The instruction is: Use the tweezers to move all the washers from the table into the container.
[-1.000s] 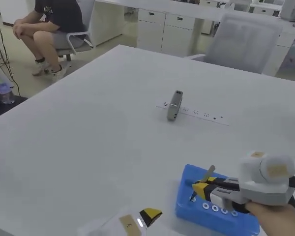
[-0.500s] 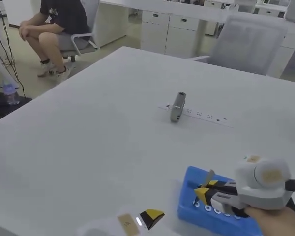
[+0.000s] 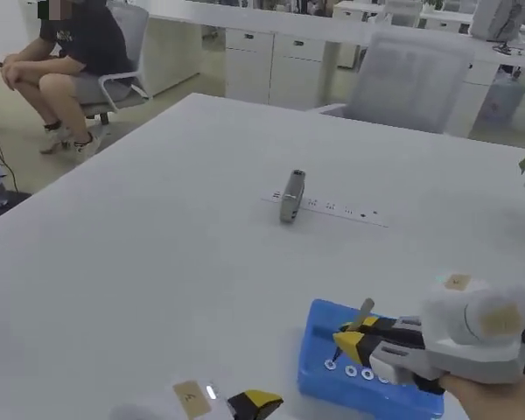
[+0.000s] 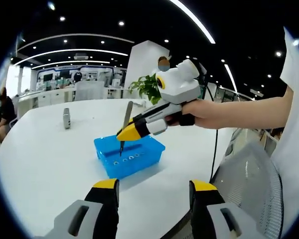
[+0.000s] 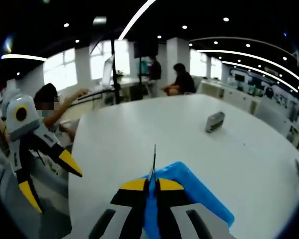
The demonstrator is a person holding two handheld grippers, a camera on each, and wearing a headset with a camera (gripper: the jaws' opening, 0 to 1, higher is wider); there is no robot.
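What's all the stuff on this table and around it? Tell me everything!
table: one, white, under everything
container: one, blue, at the table's near edge
washers: at least four, silvery, in a row inside the container
tweezers: one pair, silver, tip pointing down into the container
small device: one, grey, mid-table beside a row of sockets
office chair: one, grey, at the table's far side
seated person: one, dark shirt, far left
plant: one, green, beyond the table
right gripper: white, yellow-black jaws, shut on the tweezers
left gripper: jaws open, empty
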